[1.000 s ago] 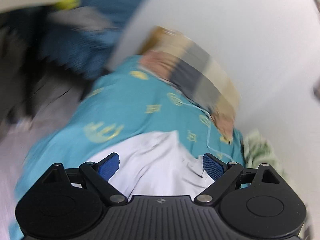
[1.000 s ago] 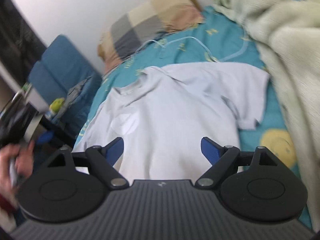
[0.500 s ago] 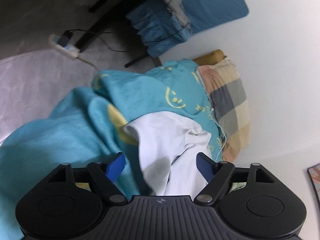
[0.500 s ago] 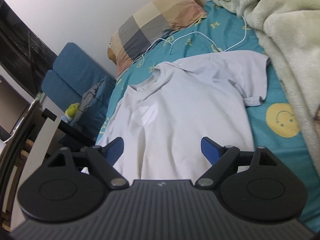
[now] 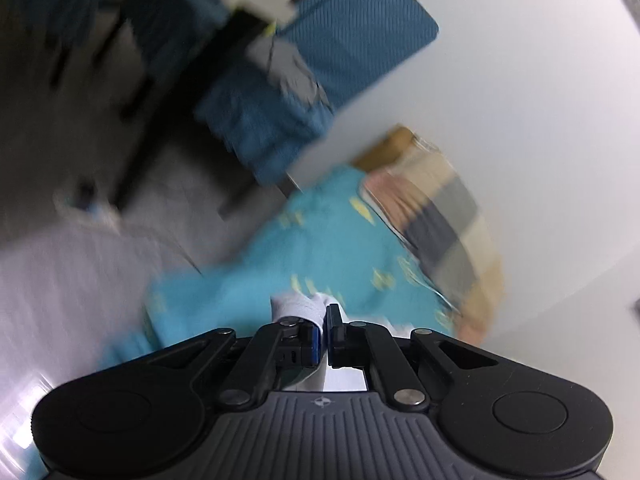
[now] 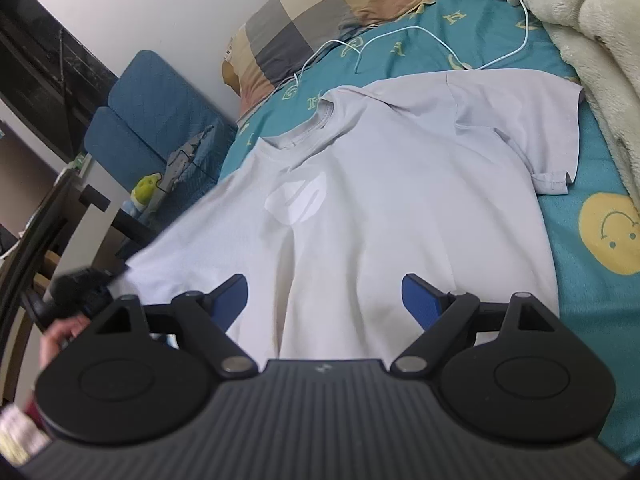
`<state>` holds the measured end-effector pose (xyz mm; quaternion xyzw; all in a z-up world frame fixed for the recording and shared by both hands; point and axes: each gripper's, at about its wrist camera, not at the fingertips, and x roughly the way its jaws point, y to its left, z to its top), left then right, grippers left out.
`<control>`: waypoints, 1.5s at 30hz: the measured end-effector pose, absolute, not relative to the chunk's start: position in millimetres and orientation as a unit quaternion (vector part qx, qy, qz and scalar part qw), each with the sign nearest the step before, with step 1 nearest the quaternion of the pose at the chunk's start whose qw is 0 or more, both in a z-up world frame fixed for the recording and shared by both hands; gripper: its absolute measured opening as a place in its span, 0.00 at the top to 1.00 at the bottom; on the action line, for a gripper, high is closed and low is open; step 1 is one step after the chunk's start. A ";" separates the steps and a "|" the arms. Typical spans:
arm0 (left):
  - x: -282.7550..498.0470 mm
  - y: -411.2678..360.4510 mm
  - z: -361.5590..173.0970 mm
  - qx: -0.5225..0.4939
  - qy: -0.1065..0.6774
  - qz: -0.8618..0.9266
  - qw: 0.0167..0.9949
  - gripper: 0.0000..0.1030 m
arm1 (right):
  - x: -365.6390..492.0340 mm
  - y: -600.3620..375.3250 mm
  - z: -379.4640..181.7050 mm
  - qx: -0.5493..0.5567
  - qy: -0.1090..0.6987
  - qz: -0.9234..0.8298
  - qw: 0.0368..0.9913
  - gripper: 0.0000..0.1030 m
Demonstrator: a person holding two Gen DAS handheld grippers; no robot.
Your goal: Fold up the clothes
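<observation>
A white T-shirt (image 6: 380, 200) lies spread face up on the teal bedsheet (image 6: 592, 288), collar toward the pillow. My right gripper (image 6: 324, 300) is open and empty, hovering over the shirt's lower part. My left gripper (image 5: 324, 320) is shut on a bunched piece of the white T-shirt (image 5: 300, 306) at the bed's left edge; the left wrist view is motion-blurred. In the right wrist view the left gripper (image 6: 76, 292) shows blurred at the shirt's left sleeve, held by a hand.
A checked pillow (image 6: 320, 12) lies at the head of the bed. A white cable (image 6: 400, 36) crosses the sheet above the shirt. A fluffy pale blanket (image 6: 592, 40) lies along the right. A blue chair (image 6: 156, 120) stands left of the bed.
My left gripper has shut on the shirt's left sleeve edge; it was open before. The right gripper has stayed open and moved slightly closer over the shirt.
</observation>
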<state>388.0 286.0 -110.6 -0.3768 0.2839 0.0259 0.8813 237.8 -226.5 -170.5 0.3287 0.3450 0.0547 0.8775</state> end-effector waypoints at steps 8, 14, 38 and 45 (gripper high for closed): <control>440.8 291.7 -120.2 -0.299 0.323 0.108 0.892 0.72 | 243.0 -228.9 -171.4 0.302 0.345 0.041 0.888 0.17; 380.5 291.3 -138.2 -0.320 0.395 0.049 0.860 0.52 | 244.1 -230.5 -166.8 0.291 0.339 0.048 0.894 0.17; 124.0 148.4 -129.7 -0.085 0.659 -0.136 0.735 0.88 | 193.0 -232.0 -138.2 0.250 0.325 0.030 0.912 0.17; 108.5 167.6 -81.6 -0.043 0.638 -0.120 0.759 0.95 | 195.8 -238.8 -141.5 0.261 0.328 0.031 0.907 0.17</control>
